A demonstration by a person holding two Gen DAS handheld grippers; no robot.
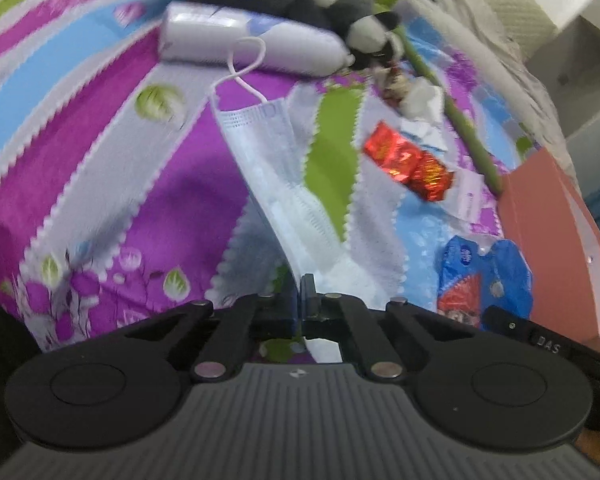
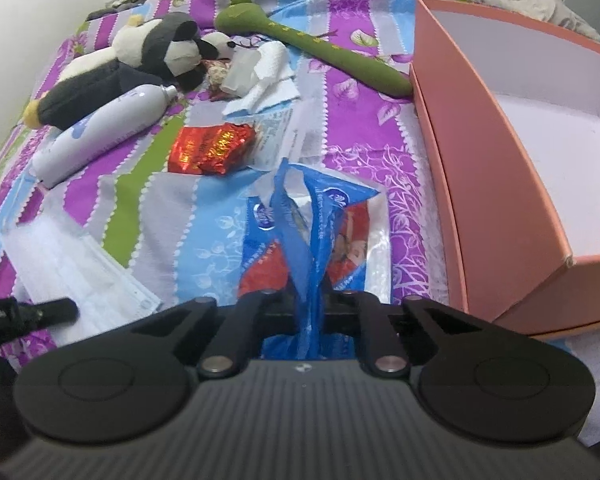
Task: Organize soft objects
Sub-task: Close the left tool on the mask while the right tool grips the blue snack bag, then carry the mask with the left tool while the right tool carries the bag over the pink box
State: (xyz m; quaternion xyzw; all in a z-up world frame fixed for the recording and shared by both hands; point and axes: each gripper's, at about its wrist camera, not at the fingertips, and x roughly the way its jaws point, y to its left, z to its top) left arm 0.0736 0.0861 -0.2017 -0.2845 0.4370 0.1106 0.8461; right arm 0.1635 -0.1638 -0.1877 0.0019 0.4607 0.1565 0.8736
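Observation:
A pale blue face mask [image 1: 268, 168] lies stretched over the striped bedspread [image 1: 100, 152], and its near end runs into my left gripper [image 1: 303, 296], which is shut on it. In the right wrist view the mask [image 2: 72, 268] lies at the lower left. A crumpled blue and red plastic packet [image 2: 300, 232] rises from the bedspread into my right gripper [image 2: 309, 308], which is shut on a fold of it. The same packet [image 1: 480, 276] appears at the right of the left wrist view.
An open pink box [image 2: 492, 184] stands at the right, its white inside bare. A panda plush [image 2: 156, 52], a white bottle [image 2: 100, 132], a red foil packet [image 2: 210, 148], a long green plush [image 2: 328, 52] and crumpled tissue [image 2: 264, 76] lie further back.

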